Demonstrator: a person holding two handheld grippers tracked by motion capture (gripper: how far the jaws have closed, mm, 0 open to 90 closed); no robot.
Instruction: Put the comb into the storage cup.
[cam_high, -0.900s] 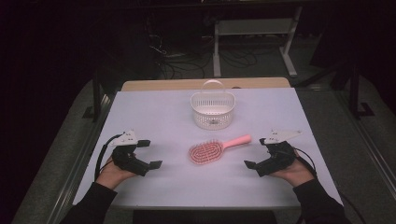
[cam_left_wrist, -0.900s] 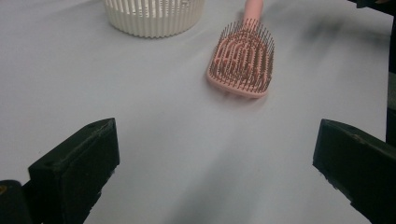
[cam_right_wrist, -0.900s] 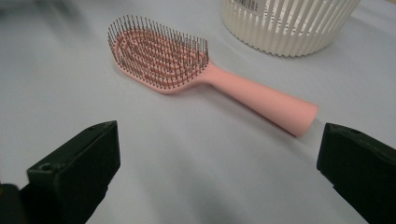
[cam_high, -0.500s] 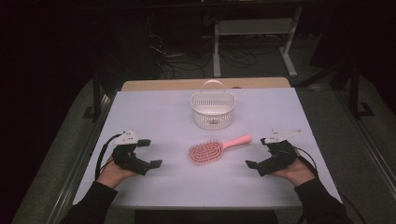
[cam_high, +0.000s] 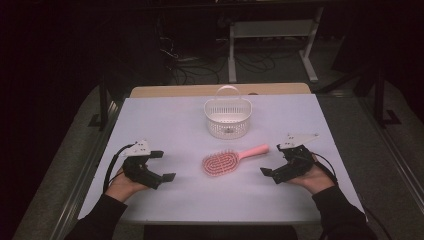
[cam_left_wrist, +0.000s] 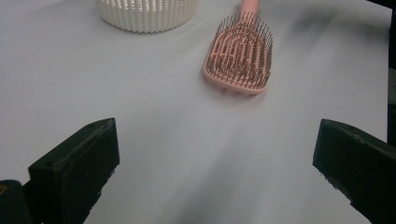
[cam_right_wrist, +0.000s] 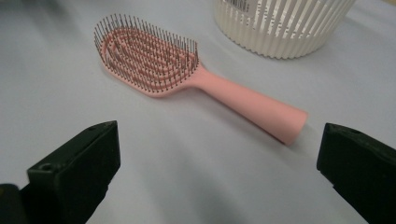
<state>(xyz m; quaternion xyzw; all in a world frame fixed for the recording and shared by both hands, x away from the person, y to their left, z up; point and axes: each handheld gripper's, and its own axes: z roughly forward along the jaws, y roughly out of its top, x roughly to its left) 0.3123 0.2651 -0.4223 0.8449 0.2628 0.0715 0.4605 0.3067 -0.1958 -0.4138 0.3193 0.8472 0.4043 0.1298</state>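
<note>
- Dark room with cables and a metal stand (cam_high: 272, 47) on the far floor; near, a pale lavender table (cam_high: 165, 120) set across it.
- Far centre of the table: a white slatted basket (cam_high: 228, 118) with an upright handle, apparently empty apart from a small dark mark on its floor.
- Near centre, just this side of the basket and apart from it: a pink hairbrush (cam_high: 231, 160), bristles up, head left, handle pointing far-right.
- Left gripper (cam_high: 159, 165) resting low at the near left, jaws spread wide, nothing between them; no shift against the earlier views.
- Right gripper (cam_high: 276, 165) at the near right, jaws equally wide and empty, aimed at the brush handle; sits marginally farther left than before, hardly a move.
- Reading: hairbrush untouched, pick-up not begun, handle likely first grasp.
</note>
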